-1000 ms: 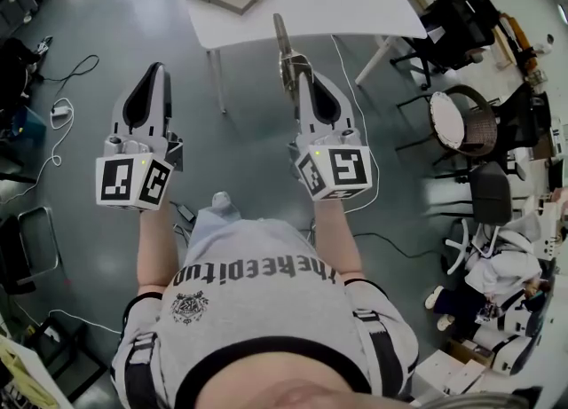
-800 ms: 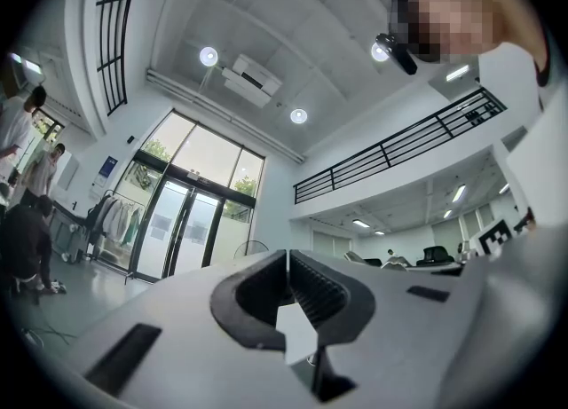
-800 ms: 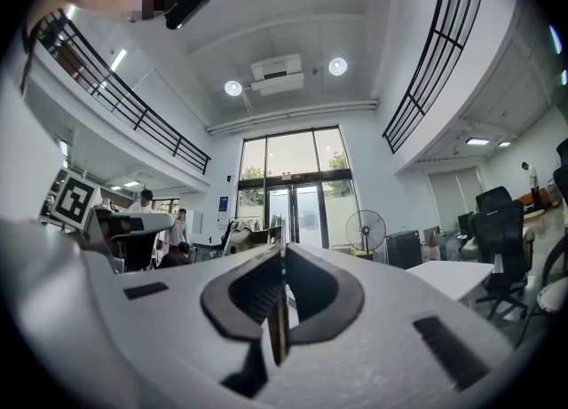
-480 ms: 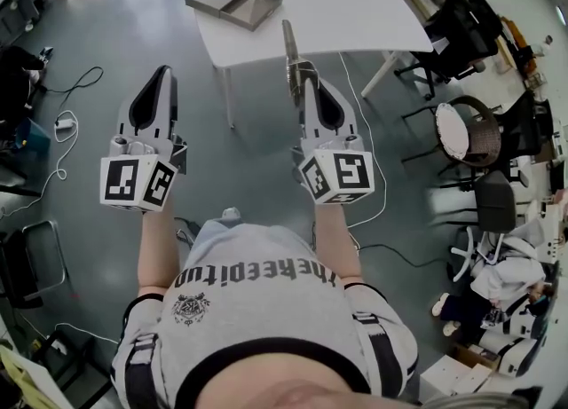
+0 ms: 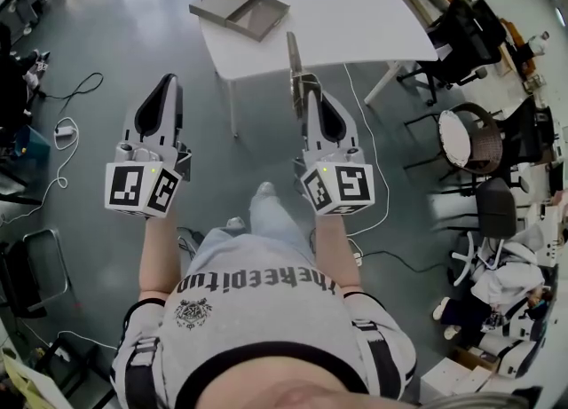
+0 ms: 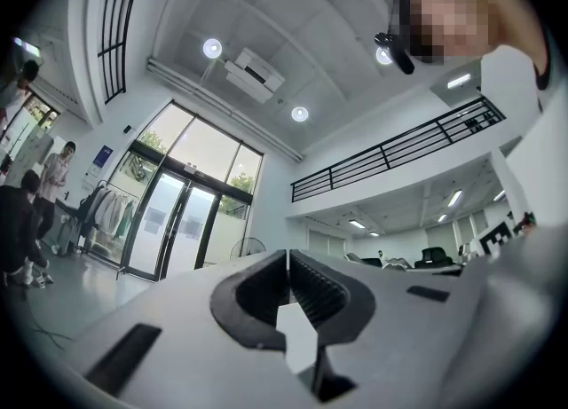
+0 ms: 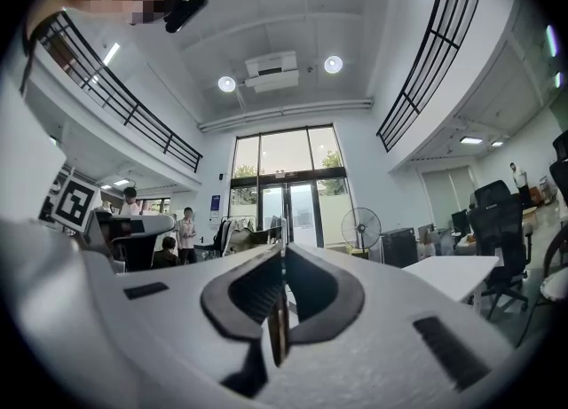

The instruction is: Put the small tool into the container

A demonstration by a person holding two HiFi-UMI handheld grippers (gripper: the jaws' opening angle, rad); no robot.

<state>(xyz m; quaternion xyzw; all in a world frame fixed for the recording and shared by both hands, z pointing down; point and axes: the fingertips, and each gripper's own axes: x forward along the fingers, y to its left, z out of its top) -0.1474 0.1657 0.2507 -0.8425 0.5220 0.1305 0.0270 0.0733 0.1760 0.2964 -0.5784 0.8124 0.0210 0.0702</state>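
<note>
My right tool (image 5: 306, 88) is clamped tight on the little flat blade (image 5: 290, 51), which pokes out toward 12 o'clock. Left tool (image 5: 169, 88) is closed on nothing. Grey container (image 5: 240, 10) sits at 10 o'clock on the bench (image 5: 355, 8).

An office hall is indicated by a white table (image 5: 355, 17), office chairs (image 5: 457, 30), a mezzanine railing (image 6: 399, 145) and glass entrance doors (image 7: 288, 208).
</note>
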